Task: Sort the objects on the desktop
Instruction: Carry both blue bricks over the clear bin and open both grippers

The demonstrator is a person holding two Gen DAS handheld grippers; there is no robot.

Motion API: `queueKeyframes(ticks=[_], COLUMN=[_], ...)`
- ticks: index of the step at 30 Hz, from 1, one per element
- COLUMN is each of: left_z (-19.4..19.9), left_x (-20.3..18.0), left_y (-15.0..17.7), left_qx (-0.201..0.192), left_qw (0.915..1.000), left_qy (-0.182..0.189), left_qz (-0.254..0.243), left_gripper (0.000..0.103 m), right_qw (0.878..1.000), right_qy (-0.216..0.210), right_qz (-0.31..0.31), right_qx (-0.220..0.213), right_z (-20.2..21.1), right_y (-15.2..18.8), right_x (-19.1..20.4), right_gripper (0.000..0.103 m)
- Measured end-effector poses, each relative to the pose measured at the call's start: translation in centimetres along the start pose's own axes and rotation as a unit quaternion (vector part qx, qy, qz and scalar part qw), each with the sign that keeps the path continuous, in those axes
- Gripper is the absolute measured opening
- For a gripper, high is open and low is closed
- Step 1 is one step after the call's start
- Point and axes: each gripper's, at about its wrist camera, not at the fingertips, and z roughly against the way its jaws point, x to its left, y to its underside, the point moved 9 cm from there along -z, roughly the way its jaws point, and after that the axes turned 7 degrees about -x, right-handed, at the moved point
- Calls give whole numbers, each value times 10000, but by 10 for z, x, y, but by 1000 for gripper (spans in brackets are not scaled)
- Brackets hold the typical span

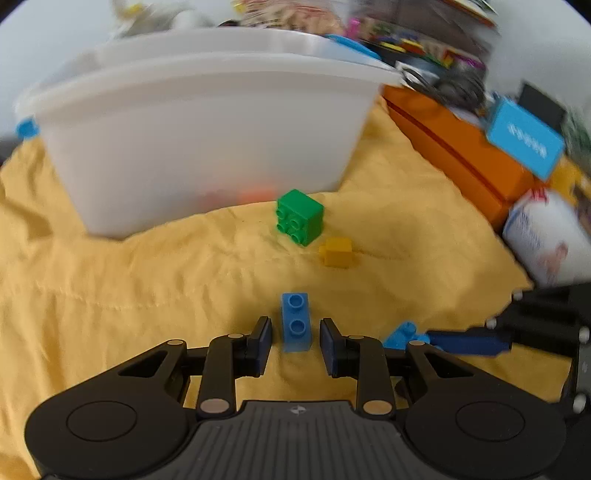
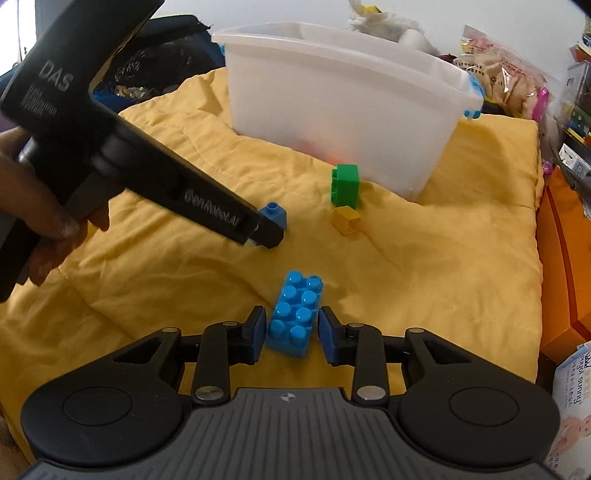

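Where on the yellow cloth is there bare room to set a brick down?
Bare: the yellow cloth right of the yellow brick, toward the orange box. Crowded: between the white bin, green brick and both grippers.

Wrinkled yellow cloth (image 2: 424, 258) spread across the surface. Pale plain wall (image 2: 258, 11) behind, at twelve o'clock. Orange box (image 1: 454, 155) lying along the cloth's edge at two o'clock. Blurred clutter of bags and packets (image 2: 498, 77) heaped beyond, toward one o'clock. Soft, even light.
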Motion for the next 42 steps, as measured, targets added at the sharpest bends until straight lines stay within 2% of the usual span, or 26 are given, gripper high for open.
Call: queueKeyframes(ticks=[3,4,5,6,10,13,17,21,26,28,32,35,38,39,41,42], left_z=[1,0,0,0,17,44,89,128,149,151,129,96,62,53,43,44], left_x=[-7,-7,-6,-4,3,9,23,39,60,71,94,109,122,126,131,134], left_y=[2,2,2,1,-10,-36,-91,-146,-202,-219,-235,-232,-215,-210,-201,-198], left_qx=[-10,-6,-9,-50,-306,-622,-1287,-1951,-2465,-2601,-2494,-2229,-1712,-1516,-1301,-1321], left_qw=[9993,9993,9995,9996,9995,9980,9916,9808,9686,9650,9674,9729,9822,9852,9874,9870], left_qy=[-98,-84,-61,-70,-11,78,65,-29,-297,-321,-403,-573,-719,-753,-865,-871], left_qz=[-366,-353,-318,-274,-42,85,116,71,-104,-37,163,222,292,263,245,277], left_gripper=[33,33,26,18,17,17,17,17,17,17,17,17,18,20,35,36], right_qw=[9999,9998,9997,9996,9998,9999,9984,9913,9753,9697,9647,9666,9726,9773,9838,9858], right_qy=[-7,-40,-41,-68,-65,-57,114,324,440,510,408,470,848,846,754,743], right_qz=[-128,-165,-209,-239,-175,-135,-102,-116,-353,-392,-548,-643,-349,-277,-284,-254], right_qx=[68,126,115,124,114,-16,-551,-1274,-2137,-2357,-2544,-2437,-2137,-1923,-1599,-1481], right_z=[-4,-6,-7,-7,-7,0,19,40,62,64,56,35,-1,-17,-38,-44], right_y=[3,5,6,6,2,-9,-50,-104,-181,-207,-250,-265,-262,-256,-243,-238], right_x=[-3,-3,-4,-3,-1,-3,-18,-38,-71,-81,-88,-91,-90,-88,-87,-85], right_gripper=[35,34,34,29,27,27,27,27,27,27,27,27,27,27,27,28])
